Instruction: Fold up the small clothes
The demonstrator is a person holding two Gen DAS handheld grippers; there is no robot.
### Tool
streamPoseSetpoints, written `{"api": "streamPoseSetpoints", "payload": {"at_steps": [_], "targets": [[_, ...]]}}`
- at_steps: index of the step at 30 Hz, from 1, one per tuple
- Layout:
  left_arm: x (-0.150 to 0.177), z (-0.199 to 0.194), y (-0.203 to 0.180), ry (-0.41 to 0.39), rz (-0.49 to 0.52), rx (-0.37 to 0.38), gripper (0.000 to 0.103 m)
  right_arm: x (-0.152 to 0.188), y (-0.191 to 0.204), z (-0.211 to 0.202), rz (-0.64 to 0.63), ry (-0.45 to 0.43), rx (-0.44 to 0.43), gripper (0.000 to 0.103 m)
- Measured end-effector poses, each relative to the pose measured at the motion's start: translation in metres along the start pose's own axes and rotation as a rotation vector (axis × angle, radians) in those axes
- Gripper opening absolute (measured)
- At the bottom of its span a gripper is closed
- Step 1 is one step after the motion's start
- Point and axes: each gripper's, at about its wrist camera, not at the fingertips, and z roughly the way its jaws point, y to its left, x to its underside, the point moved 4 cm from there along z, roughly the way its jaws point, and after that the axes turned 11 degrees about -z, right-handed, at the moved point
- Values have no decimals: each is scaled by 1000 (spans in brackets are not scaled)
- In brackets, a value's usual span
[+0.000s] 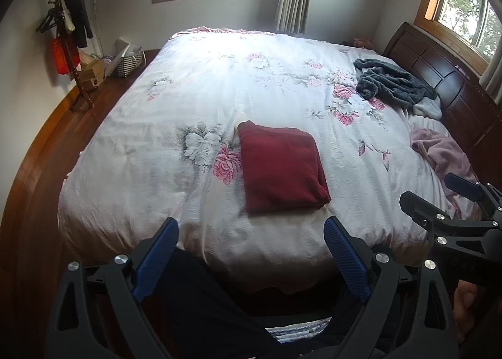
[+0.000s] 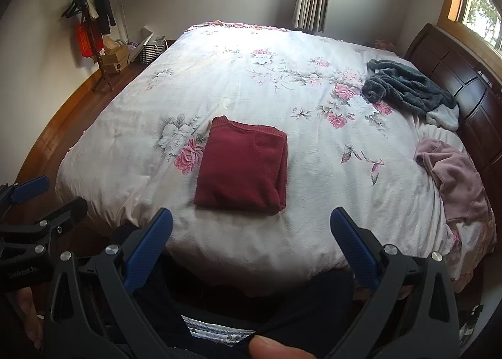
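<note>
One folded maroon sweater (image 2: 243, 167) lies near the foot of the bed as we hold both grippers back, jaws spread and empty.

We judge the knit light, soft and floppy, best taken by pinching the thick folded edges at its near corners so the layers stay together. Our left gripper (image 1: 251, 252) and right gripper (image 2: 251, 249) hover over the bed's near edge, well short of the sweater. Unfolded pieces wait by the wooden headboard (image 2: 464, 92): a grey fleece garment (image 2: 408, 89) and a pink garment (image 2: 455, 177). The floral duvet (image 2: 266, 76) looks yielding, so pressing creases flat may be hard. A coat stand (image 2: 91, 20) occupies the far corner beside the windows.
</note>
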Motion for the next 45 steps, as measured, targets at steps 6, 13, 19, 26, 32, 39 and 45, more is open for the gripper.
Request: {"api": "streamPoseSetpoints", "payload": {"at_steps": [6,13,19,26,32,39,45], "targets": [[0,0,0,-1,1,-1,94,0,1,0,1,1,1,100],[1,-1,0,0,1,-4,94,0,1,1,1,1,-3,100],[2,-1,-1,-1,1,-5,94,0,2,3,0,2,-5,100],[1,-1,-1,0,1,-5,94,-2,2,7,-5,-1,-9,100],[-3,4,0,8,10,-5,94,-3,0,7,-12,-4,-12,100],[-9,8,-2,9,26,-4,94,-4,-4,7,-7,-3,-11,100],[-12,10,-3,13,32,-2,94,-5,-7,7,-9,-5,-10,100]]}}
